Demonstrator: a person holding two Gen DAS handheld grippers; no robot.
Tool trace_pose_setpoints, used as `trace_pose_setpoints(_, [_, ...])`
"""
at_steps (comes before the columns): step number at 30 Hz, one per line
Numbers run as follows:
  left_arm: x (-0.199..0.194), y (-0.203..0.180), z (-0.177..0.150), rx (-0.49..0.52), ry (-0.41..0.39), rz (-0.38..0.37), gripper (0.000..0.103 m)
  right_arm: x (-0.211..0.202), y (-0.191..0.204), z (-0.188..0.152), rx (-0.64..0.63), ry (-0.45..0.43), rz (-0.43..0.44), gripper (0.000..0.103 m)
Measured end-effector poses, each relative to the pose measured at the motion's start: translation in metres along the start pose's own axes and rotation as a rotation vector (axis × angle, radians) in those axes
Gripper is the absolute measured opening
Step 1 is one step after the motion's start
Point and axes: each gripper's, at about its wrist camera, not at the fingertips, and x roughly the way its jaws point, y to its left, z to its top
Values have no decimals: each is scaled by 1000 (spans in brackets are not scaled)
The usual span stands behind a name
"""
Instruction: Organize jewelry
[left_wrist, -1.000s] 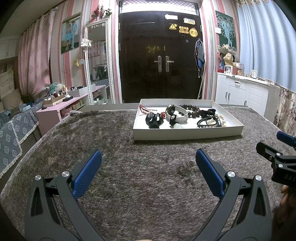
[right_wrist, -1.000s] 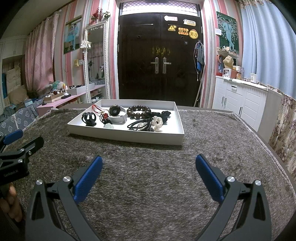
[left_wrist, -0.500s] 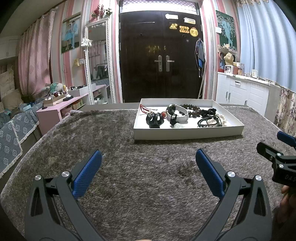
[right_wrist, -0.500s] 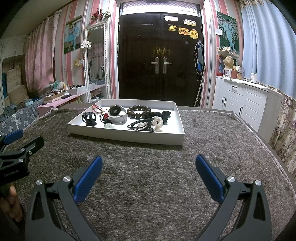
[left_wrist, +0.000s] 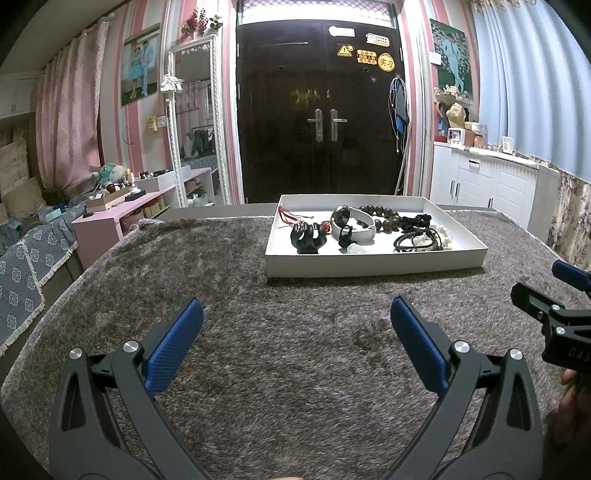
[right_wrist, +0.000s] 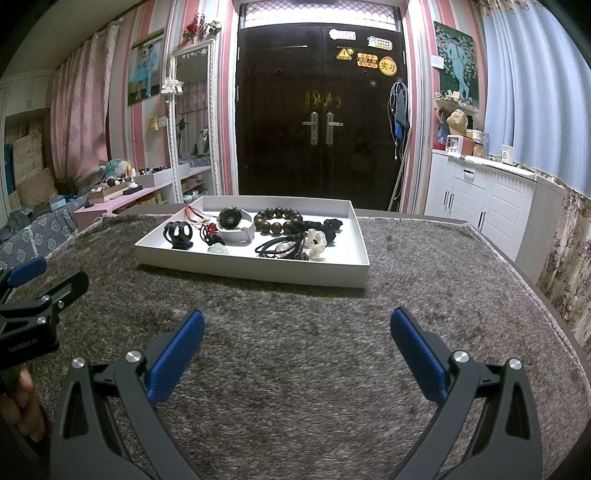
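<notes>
Left wrist view shows both grippers' fingers spread and empty, short of the tray (left_wrist: 373, 265) of jewelry (left_wrist: 384, 230); sorting seems unstarted, so reaching in comes next.

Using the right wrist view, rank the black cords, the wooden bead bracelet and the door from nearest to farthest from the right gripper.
From the right gripper:
1. Black cords, near the tray's front.
2. Wooden bead bracelet, further back in the tray.
3. Door, across the room.

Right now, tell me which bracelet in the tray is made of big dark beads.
The dark wooden bead bracelet, at the tray's far middle beside the white-strapped watch.
</notes>
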Motion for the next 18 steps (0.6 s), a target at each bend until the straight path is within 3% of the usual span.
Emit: trace_pose_setpoints(18, [0, -1, 0, 2, -2, -1, 100, 0, 0, 0, 2, -3, 0, 100])
